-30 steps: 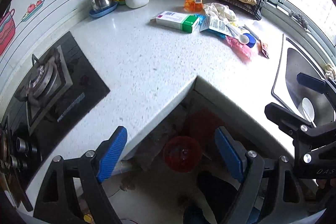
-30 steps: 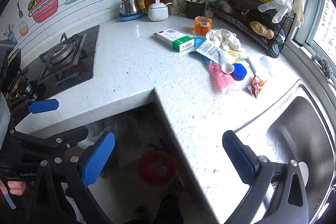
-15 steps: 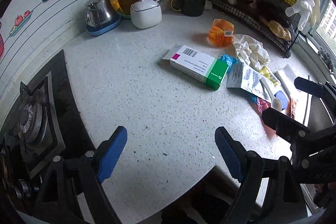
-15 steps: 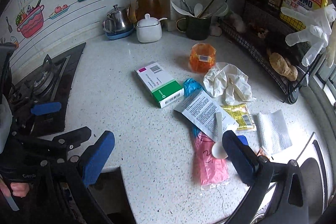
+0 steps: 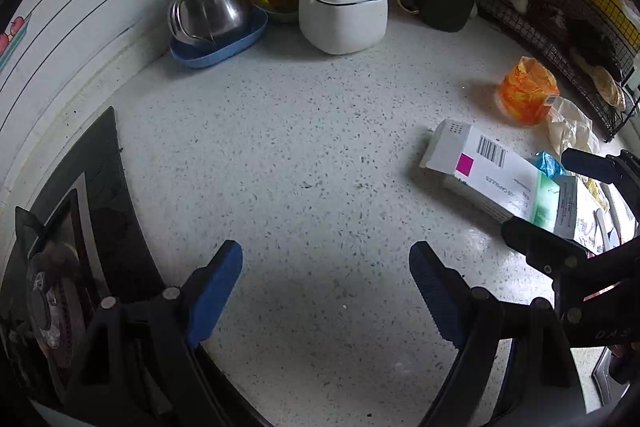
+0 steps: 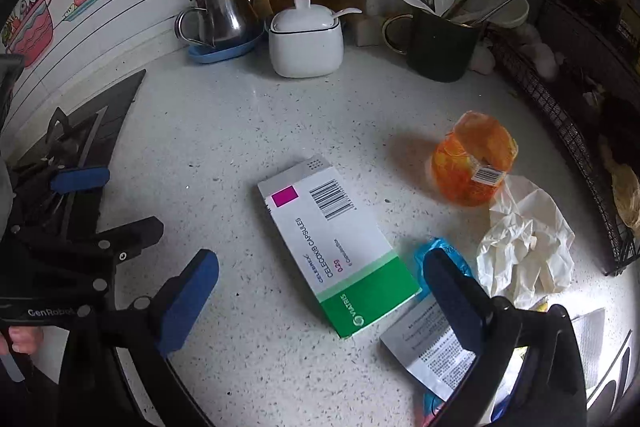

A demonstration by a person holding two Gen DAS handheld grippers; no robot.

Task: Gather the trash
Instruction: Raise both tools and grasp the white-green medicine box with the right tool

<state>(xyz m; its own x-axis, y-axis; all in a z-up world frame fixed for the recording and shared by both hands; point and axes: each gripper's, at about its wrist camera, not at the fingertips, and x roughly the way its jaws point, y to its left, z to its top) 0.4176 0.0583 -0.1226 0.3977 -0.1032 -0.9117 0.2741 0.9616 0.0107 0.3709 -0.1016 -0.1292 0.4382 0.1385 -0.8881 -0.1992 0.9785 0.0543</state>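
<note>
From the left wrist, the left tongs [image 5: 326,287] gape empty over bare counter [image 5: 304,147], the medicine box [image 5: 492,173] off to their right; from the right wrist, the right tongs [image 6: 320,303] hang open, the box [image 6: 340,251] lying flat between their tips.

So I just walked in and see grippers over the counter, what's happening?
A person is clearing trash off the kitchen counter with two handheld grippers. Both are open and empty. The right gripper hovers over the celecoxib capsule box, beside an orange cup and crumpled tissue. The left gripper is over bare counter.
</note>
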